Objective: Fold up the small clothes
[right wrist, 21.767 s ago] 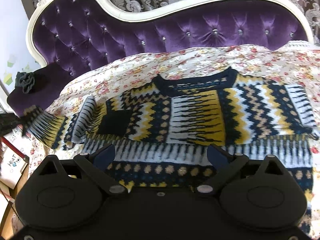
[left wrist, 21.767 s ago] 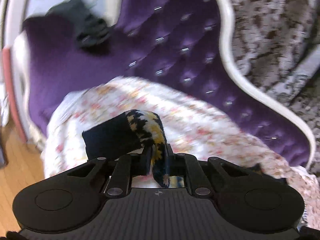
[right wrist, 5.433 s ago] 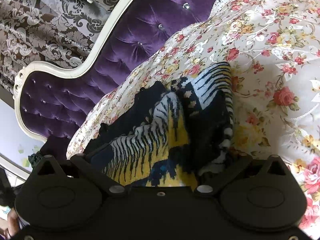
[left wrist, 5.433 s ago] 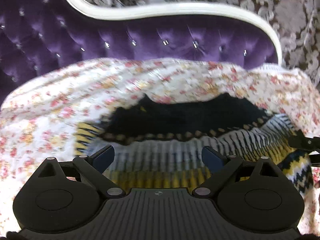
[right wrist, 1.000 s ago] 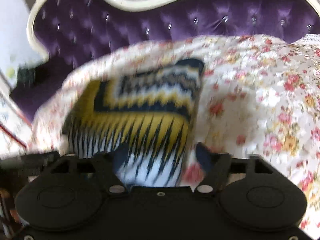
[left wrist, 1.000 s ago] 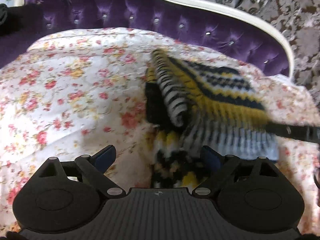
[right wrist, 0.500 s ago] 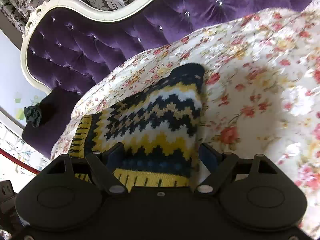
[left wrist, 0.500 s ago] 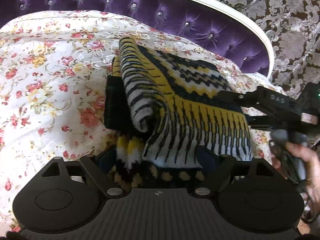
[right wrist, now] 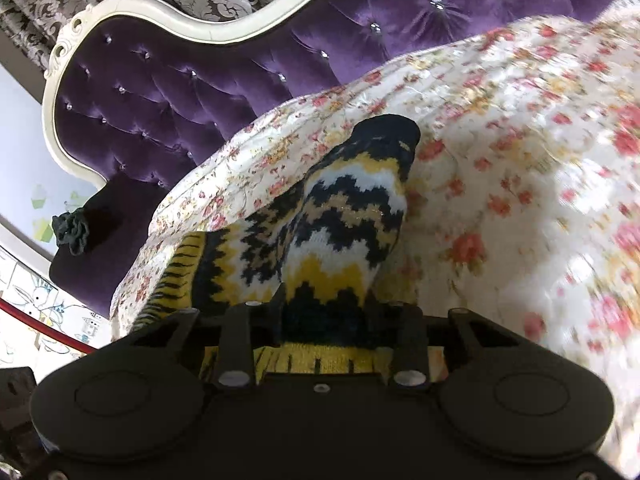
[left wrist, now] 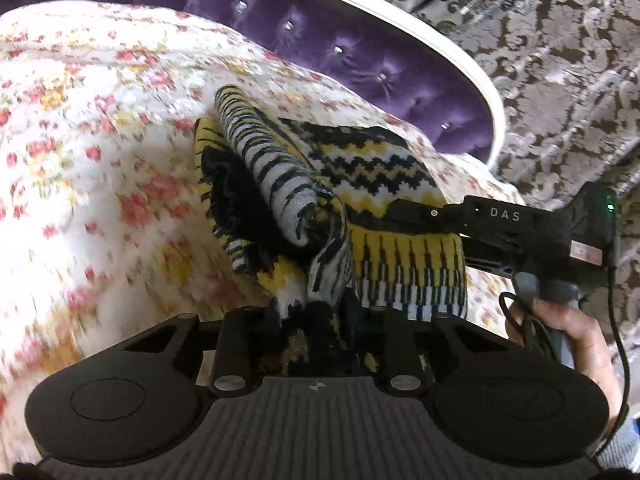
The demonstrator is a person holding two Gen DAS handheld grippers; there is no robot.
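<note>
1. Sweater, a small knitted one in navy, yellow and white zigzag (left wrist: 384, 184), lies folded into a thick bundle on the floral bedspread (left wrist: 100, 168), its near edge bunched up between both grippers.
2. Left gripper (left wrist: 316, 320): its fingers are closing, already narrow, pressing on a gathered fold of the bundle's near corner.
3. Right gripper (right wrist: 326, 316): its fingers are also closing, pinching the navy and yellow end of the same bundle; in the left view it reaches in from the right, carried by a hand (left wrist: 576, 332).
4. To do this step well, I judge both grips should catch every layer, since a loose inner roll (left wrist: 280, 184) could slip out when the bundle moves.
5. Beyond stands the purple tufted velvet headboard (right wrist: 224, 64) with its cream frame.
</note>
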